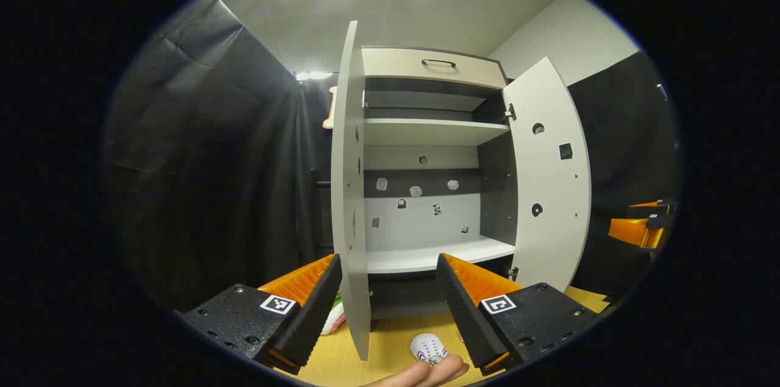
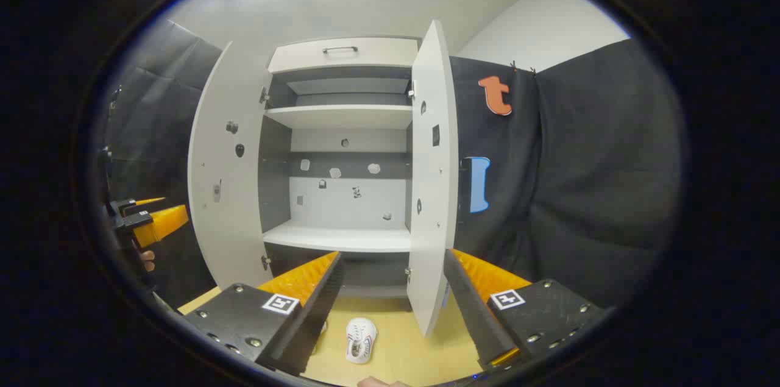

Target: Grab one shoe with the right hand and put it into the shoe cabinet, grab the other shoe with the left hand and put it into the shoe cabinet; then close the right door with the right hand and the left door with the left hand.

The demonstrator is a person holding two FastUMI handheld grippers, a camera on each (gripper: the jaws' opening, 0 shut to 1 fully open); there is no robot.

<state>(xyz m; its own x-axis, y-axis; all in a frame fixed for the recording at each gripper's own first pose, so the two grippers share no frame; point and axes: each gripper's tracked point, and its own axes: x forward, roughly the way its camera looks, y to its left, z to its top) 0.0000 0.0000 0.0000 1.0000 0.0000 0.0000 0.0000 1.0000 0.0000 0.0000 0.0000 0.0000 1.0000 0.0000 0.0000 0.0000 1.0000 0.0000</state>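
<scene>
My right gripper hangs spread and empty above the small white sneaker. It looks light and soft; I'd pinch its sides mid-body. My left gripper is spread too.

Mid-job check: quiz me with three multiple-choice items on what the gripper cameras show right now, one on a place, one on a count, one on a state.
1. Where is the white shoe?
A. On the lower shelf
B. On the wooden floor before the cabinet
C. Between gripper fingers

2. How many cabinet doors stand open?
A. None
B. One
C. Two

3. How is the right gripper?
A. Open, holding nothing
B. Shut on a shoe
C. Shut on a door

Answers:
1 B, it lies on the floor below the lower shelf.
2 C, the left door and right door both swing outward.
3 A, its fingers stand spread with nothing between them.
</scene>
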